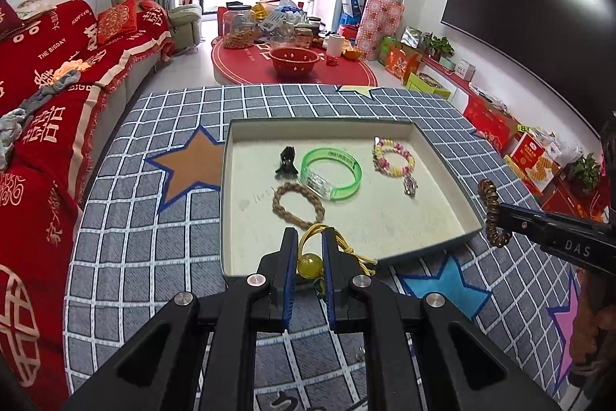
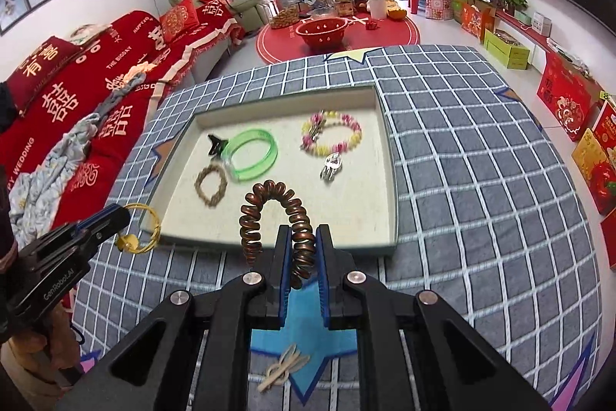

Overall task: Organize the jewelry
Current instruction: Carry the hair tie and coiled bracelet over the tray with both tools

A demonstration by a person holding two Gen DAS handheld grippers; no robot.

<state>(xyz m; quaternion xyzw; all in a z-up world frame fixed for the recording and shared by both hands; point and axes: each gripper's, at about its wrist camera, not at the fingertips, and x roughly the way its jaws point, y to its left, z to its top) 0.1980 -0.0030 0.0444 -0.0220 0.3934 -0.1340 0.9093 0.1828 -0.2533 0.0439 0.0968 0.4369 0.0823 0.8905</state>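
Note:
A shallow grey-rimmed tray lies on the checked cloth. In it are a black claw clip, a green bangle, a braided brown band, a pink and yellow bead bracelet and a silver charm. My left gripper is shut on a yellow cord hair tie with a yellow bead, above the tray's near edge. My right gripper is shut on a brown spiral hair tie.
The cloth carries star patches. Tan rubber bands lie on a blue star near me. A red-covered sofa runs along the left. A low red table with a red bowl and jars stands beyond. Boxes line the right wall.

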